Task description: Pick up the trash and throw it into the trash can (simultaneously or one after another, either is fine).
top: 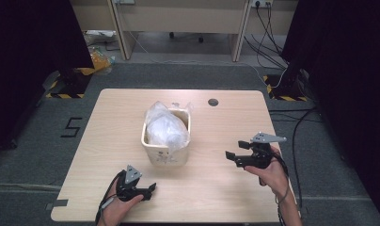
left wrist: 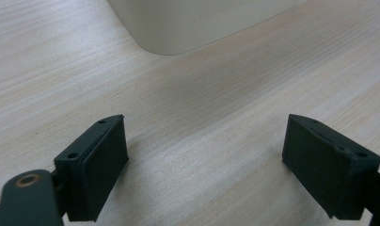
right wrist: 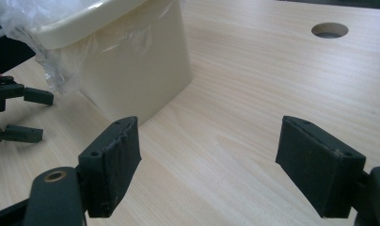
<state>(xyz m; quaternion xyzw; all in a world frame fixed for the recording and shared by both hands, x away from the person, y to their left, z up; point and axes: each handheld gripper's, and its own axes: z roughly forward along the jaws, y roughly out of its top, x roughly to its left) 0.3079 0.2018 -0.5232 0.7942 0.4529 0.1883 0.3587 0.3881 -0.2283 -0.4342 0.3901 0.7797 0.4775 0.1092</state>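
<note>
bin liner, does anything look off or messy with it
Yes: the clear plastic liner bulges up out of the cream bin in a crumpled mound, with loose plastic hanging over the rim rather than folded neatly round it. Nothing is spilled or tipped.

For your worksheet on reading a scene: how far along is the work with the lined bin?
Done: a clear plastic bag already lines the cream bin and spills over its rim. In hand: nothing; the left gripper and right gripper are both open and apart from the bin. Left: probably tidying or lifting out the bag.
</note>
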